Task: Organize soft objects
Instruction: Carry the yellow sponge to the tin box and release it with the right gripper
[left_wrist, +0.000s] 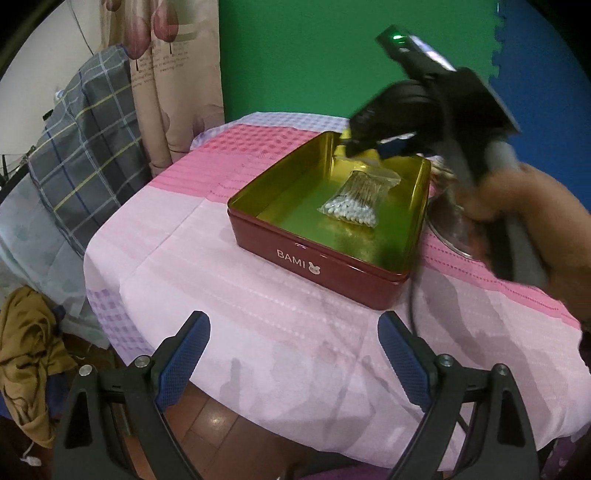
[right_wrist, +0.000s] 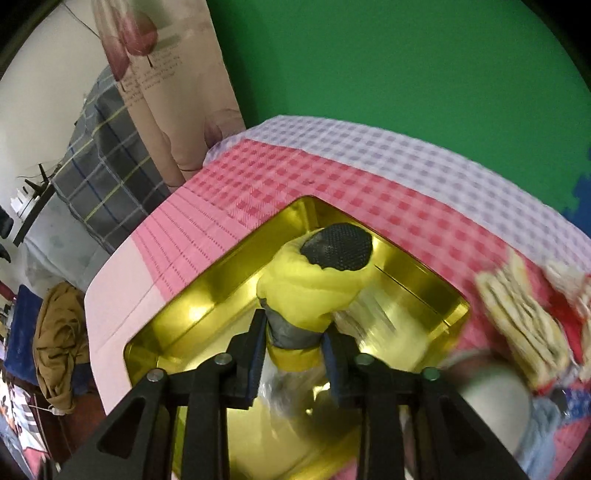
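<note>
Near strip of tablecloth (left_wrist: 258, 332) lying open before the tin (left_wrist: 325, 275); right gripper (right_wrist: 294, 341) with yellow bundle (right_wrist: 314, 288) blocking far corner, swab pack (left_wrist: 356, 197) occupying the middle.

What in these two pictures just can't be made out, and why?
- Yellow object in the right gripper: what it is; right wrist view, wrapped and blurred.
- Things right of the tin: left wrist view, hidden by the hand; right wrist view, smeared.
- Packet of cotton swabs: any print too small.
- Left gripper: its handle is cut off by the bottom edge.
</note>
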